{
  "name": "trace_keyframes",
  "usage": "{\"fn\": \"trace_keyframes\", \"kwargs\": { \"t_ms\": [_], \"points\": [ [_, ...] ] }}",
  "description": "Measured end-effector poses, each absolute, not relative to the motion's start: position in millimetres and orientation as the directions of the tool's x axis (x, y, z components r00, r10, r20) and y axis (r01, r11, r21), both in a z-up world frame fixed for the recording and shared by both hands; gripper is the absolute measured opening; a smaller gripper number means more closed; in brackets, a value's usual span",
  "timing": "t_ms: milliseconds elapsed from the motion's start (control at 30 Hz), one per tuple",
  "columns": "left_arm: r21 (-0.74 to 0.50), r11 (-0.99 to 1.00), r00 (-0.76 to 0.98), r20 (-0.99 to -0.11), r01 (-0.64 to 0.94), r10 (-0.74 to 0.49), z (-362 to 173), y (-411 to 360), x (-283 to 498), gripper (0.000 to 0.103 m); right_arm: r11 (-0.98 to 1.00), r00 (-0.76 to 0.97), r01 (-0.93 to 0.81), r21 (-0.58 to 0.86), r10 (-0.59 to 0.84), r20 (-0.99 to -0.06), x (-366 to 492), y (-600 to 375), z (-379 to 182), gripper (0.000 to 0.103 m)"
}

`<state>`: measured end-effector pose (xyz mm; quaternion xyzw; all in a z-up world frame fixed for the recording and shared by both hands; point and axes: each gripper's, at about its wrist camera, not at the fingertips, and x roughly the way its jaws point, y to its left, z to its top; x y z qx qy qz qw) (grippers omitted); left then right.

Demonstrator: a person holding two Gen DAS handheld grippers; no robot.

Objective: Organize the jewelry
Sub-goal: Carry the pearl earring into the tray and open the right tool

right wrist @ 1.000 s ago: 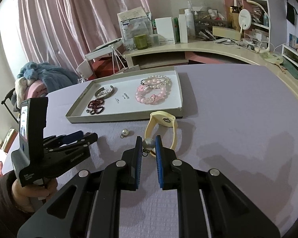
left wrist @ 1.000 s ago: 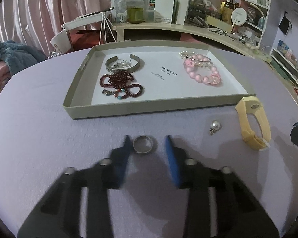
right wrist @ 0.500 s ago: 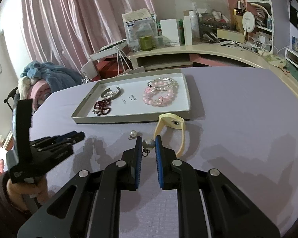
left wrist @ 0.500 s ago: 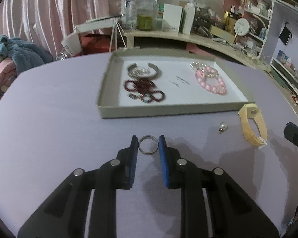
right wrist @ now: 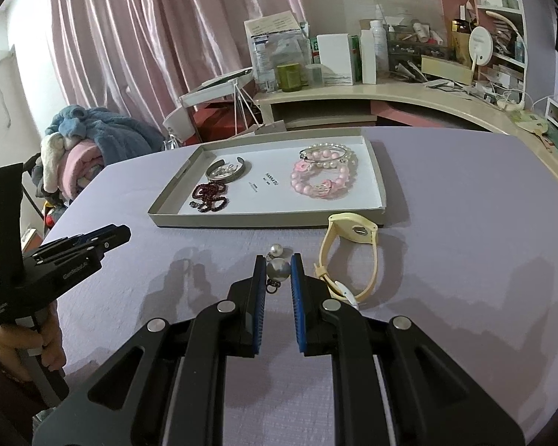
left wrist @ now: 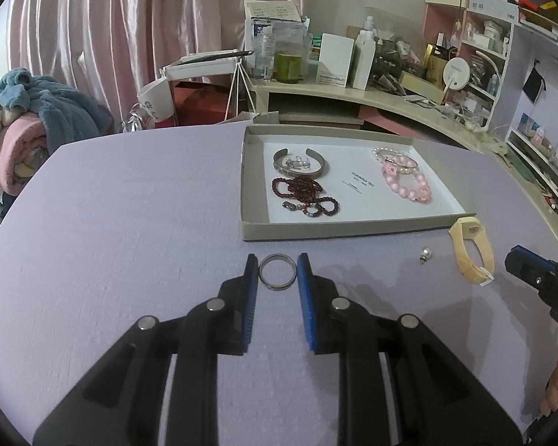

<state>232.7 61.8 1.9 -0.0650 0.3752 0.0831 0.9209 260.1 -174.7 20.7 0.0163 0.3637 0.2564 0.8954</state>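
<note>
My left gripper (left wrist: 278, 267) is shut on a silver ring (left wrist: 278, 272) and holds it above the purple table, in front of the cardboard tray (left wrist: 338, 227). My right gripper (right wrist: 278, 267) is shut on a pearl earring (right wrist: 278, 270). A second pearl earring (right wrist: 276, 249) lies on the table just beyond it, also in the left wrist view (left wrist: 425, 253). A yellow watch band (right wrist: 348, 256) lies to the right. The tray (right wrist: 264, 218) holds a silver cuff (left wrist: 301, 163), a dark red bead string (left wrist: 304, 197) and pink bead bracelets (left wrist: 405, 182).
The purple table (left wrist: 130, 223) spreads wide to the left of the tray. A cluttered desk (right wrist: 372, 89) with boxes and bottles stands behind it. A pile of blankets (left wrist: 22, 130) sits at the far left. The left gripper's body (right wrist: 55, 264) shows at the right view's left edge.
The left gripper has closed on the ring and lifted it off the table, pulling back from the tray. The right gripper has risen slightly with the pearl earring.
</note>
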Motion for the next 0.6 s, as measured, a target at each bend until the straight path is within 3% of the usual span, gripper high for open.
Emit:
{"fn": "trace_keyframes", "kwargs": {
  "t_ms": [333,600],
  "points": [
    [-0.067,0.979,0.713,-0.695,-0.195,0.094,5.2,62.4,231.8,0.022,0.878,0.628,-0.433,0.205,0.456,-0.63,271.1,-175.7,28.2,0.014],
    [-0.082,0.979,0.736,-0.672,-0.184,0.082,17.9,65.6,240.6,0.021,0.884,0.666,-0.397,0.249,0.464,-0.584,333.7,-167.6,57.6,0.014]
  ]
}}
